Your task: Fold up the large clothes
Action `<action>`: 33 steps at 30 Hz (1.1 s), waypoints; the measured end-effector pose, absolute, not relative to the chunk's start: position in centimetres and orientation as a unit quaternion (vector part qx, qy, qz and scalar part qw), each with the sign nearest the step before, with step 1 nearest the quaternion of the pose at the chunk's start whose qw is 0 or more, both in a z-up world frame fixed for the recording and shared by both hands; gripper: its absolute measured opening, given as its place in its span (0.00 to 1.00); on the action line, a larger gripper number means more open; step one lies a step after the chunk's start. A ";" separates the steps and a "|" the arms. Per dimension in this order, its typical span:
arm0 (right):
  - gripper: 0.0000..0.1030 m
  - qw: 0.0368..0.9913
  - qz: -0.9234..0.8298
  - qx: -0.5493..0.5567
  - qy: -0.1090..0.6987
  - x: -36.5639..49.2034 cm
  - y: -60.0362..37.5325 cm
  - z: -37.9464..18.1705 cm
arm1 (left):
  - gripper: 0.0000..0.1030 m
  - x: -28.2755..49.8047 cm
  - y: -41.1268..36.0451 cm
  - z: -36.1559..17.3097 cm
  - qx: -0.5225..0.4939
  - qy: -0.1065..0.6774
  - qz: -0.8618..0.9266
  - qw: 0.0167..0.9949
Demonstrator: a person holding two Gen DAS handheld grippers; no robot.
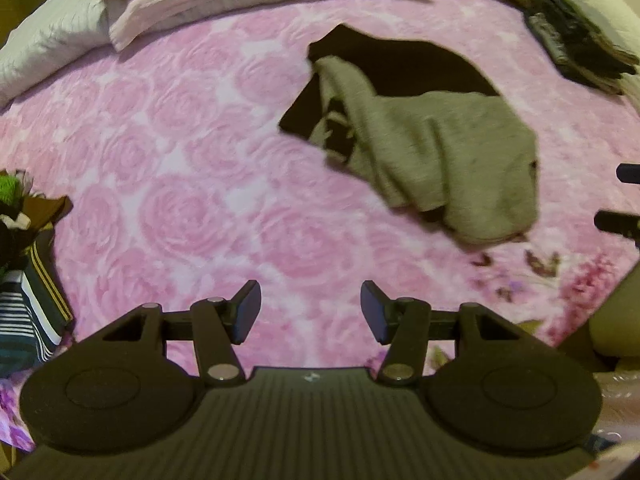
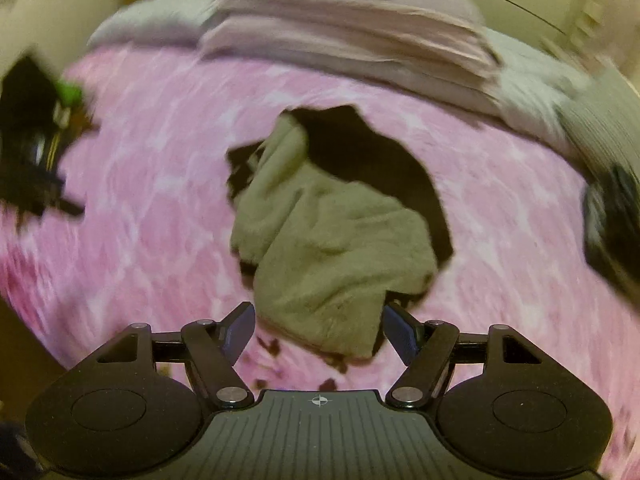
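Pink rose bedspread: crumpled olive garment over black cloth. Both your grippers, left gripper and right gripper, gape empty; pinching deep risks lifting both layers.

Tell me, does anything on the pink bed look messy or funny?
Yes. The grey-green garment lies crumpled in a heap, bunched over a black garment in the middle of the pink rose bedspread, not flat or folded. Both the left gripper and the right gripper are open and hold nothing.
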State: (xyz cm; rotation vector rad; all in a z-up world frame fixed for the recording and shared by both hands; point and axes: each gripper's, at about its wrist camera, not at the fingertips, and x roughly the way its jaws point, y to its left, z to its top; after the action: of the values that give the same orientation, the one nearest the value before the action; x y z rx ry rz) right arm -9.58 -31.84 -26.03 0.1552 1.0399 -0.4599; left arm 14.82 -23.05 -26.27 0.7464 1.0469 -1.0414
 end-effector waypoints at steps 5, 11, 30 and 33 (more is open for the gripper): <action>0.66 0.830 -0.160 -0.061 0.530 -8.1 -30.8 -33.8 | 0.49 16.4 -23.3 -30.7 0.347 0.453 -0.457 0.682; 0.66 0.796 -0.118 -0.234 0.545 -7.6 -30.2 -42.6 | 0.49 18.0 -23.7 -35.1 0.361 0.432 -0.463 0.685; 0.02 0.851 -0.405 0.086 0.323 -13.4 -52.4 -27.5 | 0.49 14.4 -33.1 -37.5 0.434 0.274 -0.569 0.642; 0.02 0.833 -0.426 0.141 0.322 -15.4 -55.5 -27.7 | 0.49 12.6 -35.0 -38.1 0.455 0.234 -0.588 0.626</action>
State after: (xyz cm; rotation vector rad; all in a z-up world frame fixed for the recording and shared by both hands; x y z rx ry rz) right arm -15.35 -55.48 -27.70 0.2985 0.6826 -0.9036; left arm 12.64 -35.04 -38.06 1.0429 0.5371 -1.3490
